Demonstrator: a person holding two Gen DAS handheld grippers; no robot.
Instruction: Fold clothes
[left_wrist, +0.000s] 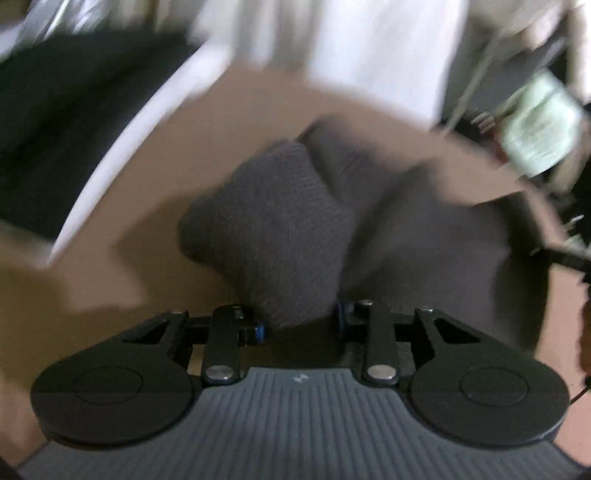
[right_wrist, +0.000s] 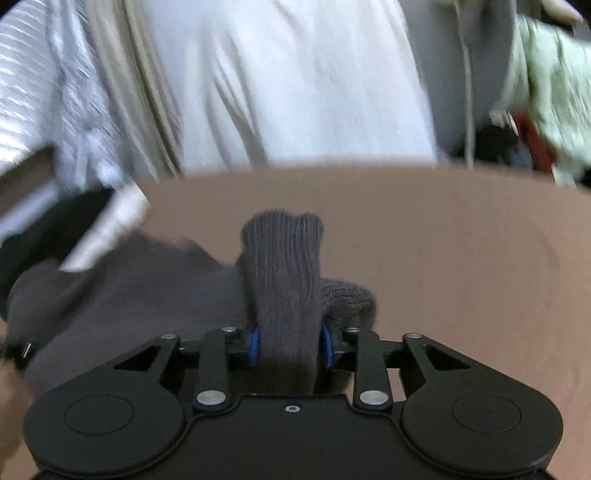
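Both the left gripper and right gripper clamp bunched parts of the dark grey knit garment above the brown table, apparently mid-fold; next, carry the held edges across and lay them flat.

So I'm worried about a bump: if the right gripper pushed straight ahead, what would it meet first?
Beyond the grey knit garment clamped in the right gripper, bare brown surface, then probably the white fabric behind; depth is unclear.
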